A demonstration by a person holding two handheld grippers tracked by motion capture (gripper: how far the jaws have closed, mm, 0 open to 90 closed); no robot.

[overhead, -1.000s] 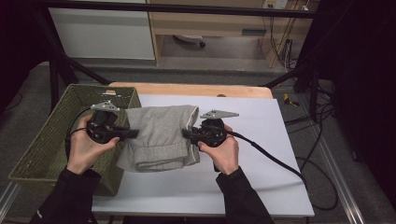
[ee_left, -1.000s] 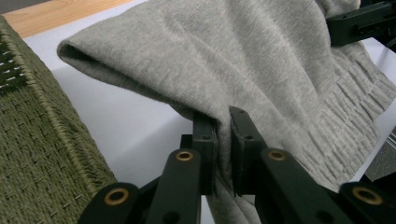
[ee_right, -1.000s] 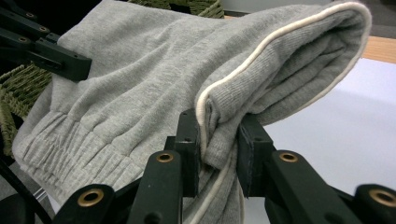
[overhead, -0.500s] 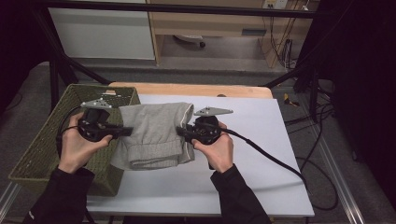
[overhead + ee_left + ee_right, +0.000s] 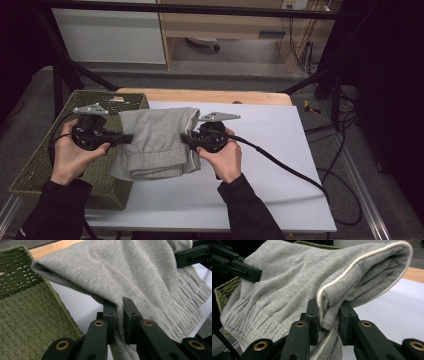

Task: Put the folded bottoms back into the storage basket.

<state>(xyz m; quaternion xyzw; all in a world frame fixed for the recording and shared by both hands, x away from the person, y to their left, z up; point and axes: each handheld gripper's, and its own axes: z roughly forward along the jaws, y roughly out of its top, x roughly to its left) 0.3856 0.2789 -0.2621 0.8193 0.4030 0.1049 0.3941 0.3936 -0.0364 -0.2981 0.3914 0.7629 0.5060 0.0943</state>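
Folded grey knit garment (image 5: 155, 142) hangs between both grippers, straddling the white worktop (image 5: 260, 165) and the green woven basket (image 5: 35, 165) at 9 o'clock. Left gripper (image 5: 127, 138) and right gripper (image 5: 186, 138) each have jaws clamped on opposite side edges, likely keeping the fold intact for carrying.

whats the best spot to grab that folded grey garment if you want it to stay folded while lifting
Grip the folded grey garment at its two opposite side edges, coming in level from each side, as the left gripper and right gripper do. Each edge stacks all layers, so one pinch traps them; the piped fold gives a firm ridge.
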